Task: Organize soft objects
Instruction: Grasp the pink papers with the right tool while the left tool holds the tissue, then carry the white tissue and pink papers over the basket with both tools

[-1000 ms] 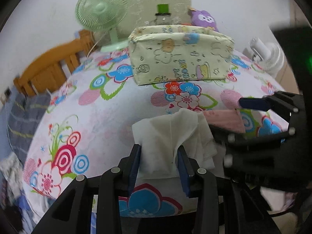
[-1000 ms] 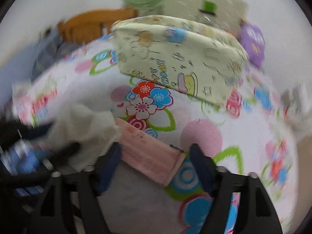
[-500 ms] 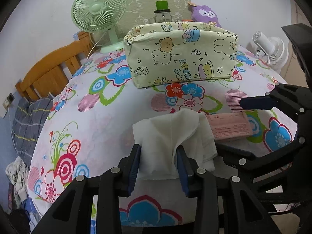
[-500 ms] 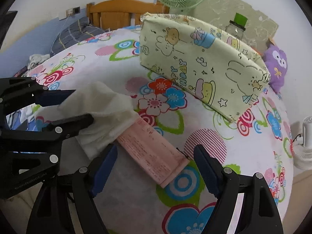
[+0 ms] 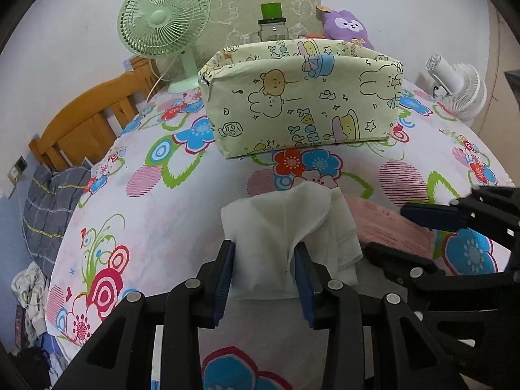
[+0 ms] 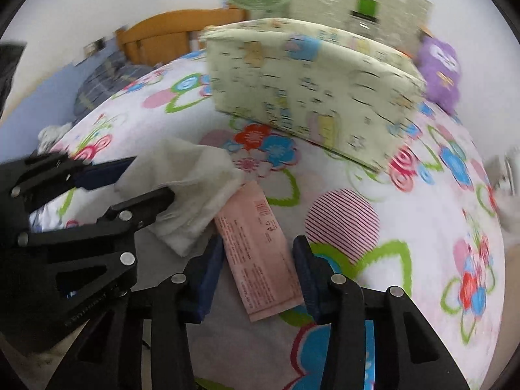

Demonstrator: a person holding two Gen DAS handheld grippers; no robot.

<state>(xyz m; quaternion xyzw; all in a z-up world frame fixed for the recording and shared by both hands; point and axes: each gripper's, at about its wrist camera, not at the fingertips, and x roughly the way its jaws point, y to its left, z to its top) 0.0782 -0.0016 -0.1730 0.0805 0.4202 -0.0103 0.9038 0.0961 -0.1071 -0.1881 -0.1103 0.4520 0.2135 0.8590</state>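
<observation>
Left gripper (image 5: 264,261): we see its blue-padded jaws clenched on the near edge of a crumpled white tissue (image 5: 286,227), which drapes forward over the floral bedsheet (image 5: 156,214). Right gripper (image 6: 258,260): its jaws stand apart — one on either side of a flat pink packet (image 6: 258,250) lying on the sheet, and we cannot tell whether the pads touch it; nothing is clamped. From the right wrist view the tissue (image 6: 191,188) overlaps the packet's far end, and the left gripper (image 6: 143,178) enters from the left with the tissue between its jaws. From the left wrist view the packet (image 5: 386,224) lies just right of the tissue, with the right gripper (image 5: 390,230) reaching across it. Beyond both items stands an open fabric storage box (image 5: 299,97) in pale yellow with cartoon animals — well apart from the tissue. Behind it we note a green desk fan (image 5: 164,22), a green-capped jar (image 5: 273,24), a purple plush toy (image 5: 346,27), and a white fan (image 5: 458,84) at the right.
</observation>
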